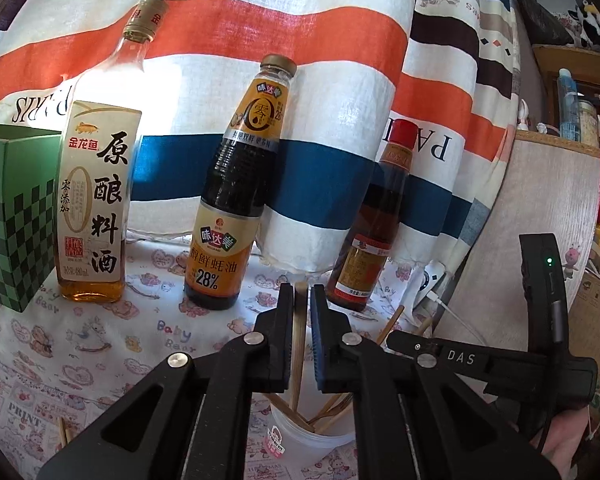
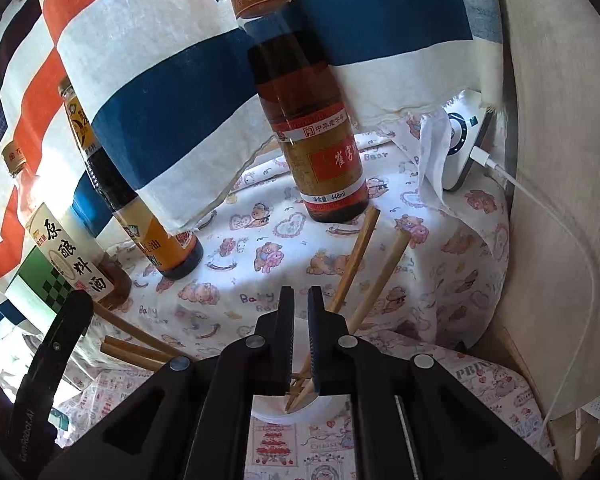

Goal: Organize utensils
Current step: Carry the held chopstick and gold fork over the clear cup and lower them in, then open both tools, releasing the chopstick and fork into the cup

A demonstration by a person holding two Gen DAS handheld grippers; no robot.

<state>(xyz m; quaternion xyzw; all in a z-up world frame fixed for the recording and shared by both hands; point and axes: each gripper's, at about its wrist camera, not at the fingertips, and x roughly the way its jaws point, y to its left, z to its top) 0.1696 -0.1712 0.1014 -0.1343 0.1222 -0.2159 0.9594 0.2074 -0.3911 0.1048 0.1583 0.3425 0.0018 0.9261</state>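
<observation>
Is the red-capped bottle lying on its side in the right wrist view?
No, the red-capped bottle stands upright on the printed tablecloth, with two chopsticks leaning up in front of its base.

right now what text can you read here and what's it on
"原酿料酒", "金龙鱼": cooking wine bottle
"味达美", "28%": oyster sauce bottle
"448ml": red-capped bottle
"PARIS": striped cloth
"Baby Bear": tablecloth
"DAS": right gripper
Fine print on the bottle labels: too small to read.
</observation>
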